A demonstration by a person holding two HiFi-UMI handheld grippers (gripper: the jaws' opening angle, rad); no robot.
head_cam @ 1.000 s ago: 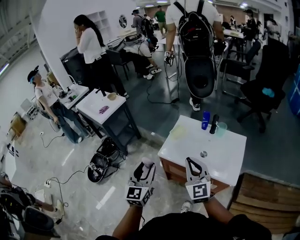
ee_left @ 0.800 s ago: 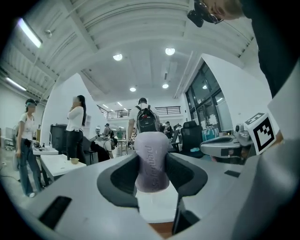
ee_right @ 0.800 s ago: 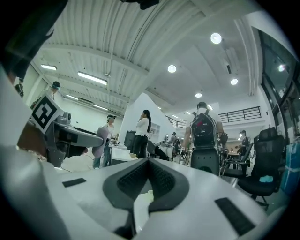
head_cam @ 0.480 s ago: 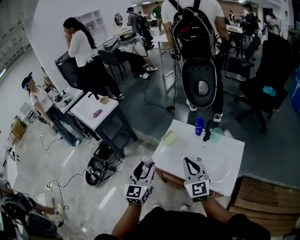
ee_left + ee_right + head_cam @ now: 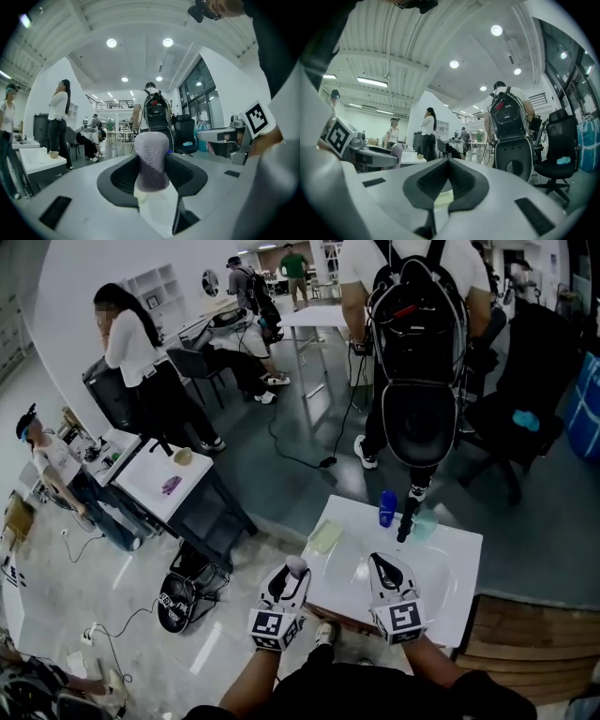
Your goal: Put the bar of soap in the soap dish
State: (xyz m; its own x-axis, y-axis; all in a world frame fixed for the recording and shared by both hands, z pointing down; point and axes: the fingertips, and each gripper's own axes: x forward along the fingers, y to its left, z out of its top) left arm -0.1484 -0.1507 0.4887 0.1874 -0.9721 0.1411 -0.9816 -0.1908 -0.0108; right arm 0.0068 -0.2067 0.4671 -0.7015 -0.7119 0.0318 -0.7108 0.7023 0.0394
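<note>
Left hand-held gripper (image 5: pixel 291 575) is pinching the bar of soap (image 5: pixel 151 161); right hand-held gripper (image 5: pixel 382 563) is hovering, pressed together.

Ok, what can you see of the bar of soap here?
The bar of soap is pale lilac, matte, a rounded oblong with embossed lettering down its face. It stands upright, clamped between the left tool's jaws, its rounded top poking past them, near the white table's near left corner.
</note>
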